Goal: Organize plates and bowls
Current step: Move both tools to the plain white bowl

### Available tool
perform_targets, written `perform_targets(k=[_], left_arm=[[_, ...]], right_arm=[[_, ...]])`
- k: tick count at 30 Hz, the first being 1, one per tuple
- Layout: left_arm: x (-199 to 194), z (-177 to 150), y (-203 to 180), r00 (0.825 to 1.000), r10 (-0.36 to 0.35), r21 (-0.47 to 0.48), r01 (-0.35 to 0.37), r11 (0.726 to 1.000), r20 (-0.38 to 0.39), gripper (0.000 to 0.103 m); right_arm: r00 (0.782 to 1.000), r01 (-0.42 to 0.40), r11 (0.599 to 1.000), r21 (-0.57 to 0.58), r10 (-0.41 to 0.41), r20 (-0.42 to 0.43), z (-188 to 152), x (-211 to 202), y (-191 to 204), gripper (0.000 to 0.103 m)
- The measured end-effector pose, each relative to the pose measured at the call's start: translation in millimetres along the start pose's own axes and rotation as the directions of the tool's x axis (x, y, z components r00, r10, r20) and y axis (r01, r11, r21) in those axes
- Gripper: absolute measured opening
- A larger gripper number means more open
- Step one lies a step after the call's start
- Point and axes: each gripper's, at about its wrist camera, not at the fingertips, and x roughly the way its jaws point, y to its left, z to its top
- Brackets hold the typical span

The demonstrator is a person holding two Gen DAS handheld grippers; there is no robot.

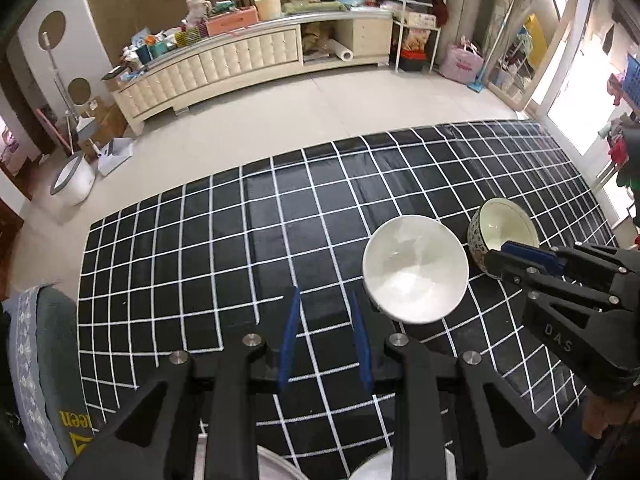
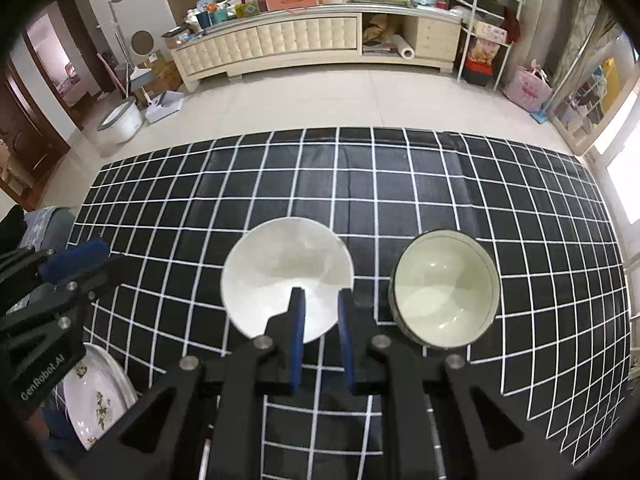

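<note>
Two bowls sit side by side near the middle of the checked cloth [image 2: 400, 168], apart from each other: a white bowl [image 2: 286, 276] and a patterned bowl [image 2: 446, 288] nearer the cloth's right edge. A plate [image 2: 96, 396] lies at the near left corner. The left gripper [image 1: 326, 336] and right gripper [image 2: 320, 336] both hover with narrow gaps and nothing between the fingers. This looks like the approach to a bowl. Next, the right one needs to widen and straddle a rim.

Two bowls side by side on cloth: plain bowl [image 2: 286, 276] left, patterned bowl [image 2: 445, 288] right, plate [image 2: 96, 396] near-left edge.
</note>
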Motion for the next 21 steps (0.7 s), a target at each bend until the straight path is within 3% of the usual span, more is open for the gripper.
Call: perform_targets(k=[3,6,21], left_arm=[[18,6,-2,0.999,-0.023,-0.008,0.023,1.000,-0.032,0.033],[34,9,-2,0.997,-0.049,-0.016,0.048,0.999,-0.065,0.033],[101,8,-15,0.980,-0.062,-0.006,0.062,0.998,-0.190,0.033]], right_arm=[[1.000,-0.016,1.000,0.012,0.016,-0.019,4,10,-7,0.020],[0.998,-0.044,0.998,0.033,0.045,-0.044,5,21,-13,0.020],[0.990,-0.025,1.000,0.009,0.026,-0.141,11,67,-24,0.020]])
